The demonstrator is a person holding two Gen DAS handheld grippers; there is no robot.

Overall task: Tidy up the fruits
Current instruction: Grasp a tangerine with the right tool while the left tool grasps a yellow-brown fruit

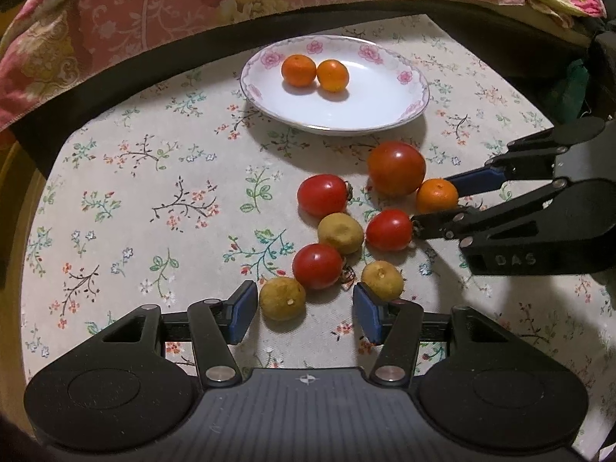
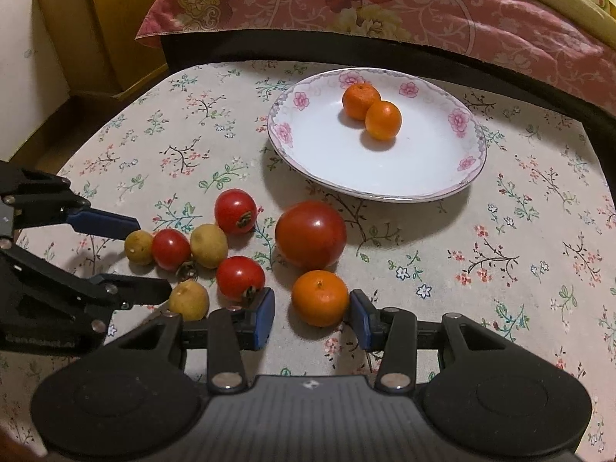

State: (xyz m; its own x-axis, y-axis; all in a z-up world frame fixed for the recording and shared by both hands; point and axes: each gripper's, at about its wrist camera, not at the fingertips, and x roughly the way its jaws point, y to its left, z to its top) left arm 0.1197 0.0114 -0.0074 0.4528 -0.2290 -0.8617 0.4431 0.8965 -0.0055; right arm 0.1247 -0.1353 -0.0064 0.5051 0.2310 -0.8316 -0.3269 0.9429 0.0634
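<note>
step: grab third orange (image 2: 320, 298) off the surface, beside the big tomato (image 2: 311, 233) | my right hand-held gripper (image 2: 312, 313) – jaws straddle it, one pad touching, other just clear, not gripped | left hand-held gripper (image 1: 304, 312) – open, empty, by a yellow fruit (image 1: 282, 298) | do well: centre, squeeze gently, lift straight, avoid nudging tomatoes, set by two oranges on plate (image 2: 467, 177)

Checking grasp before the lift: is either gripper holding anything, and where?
Right gripper straddles the tangerine at its sides; contact cannot be told. Left gripper holds nothing.
</note>
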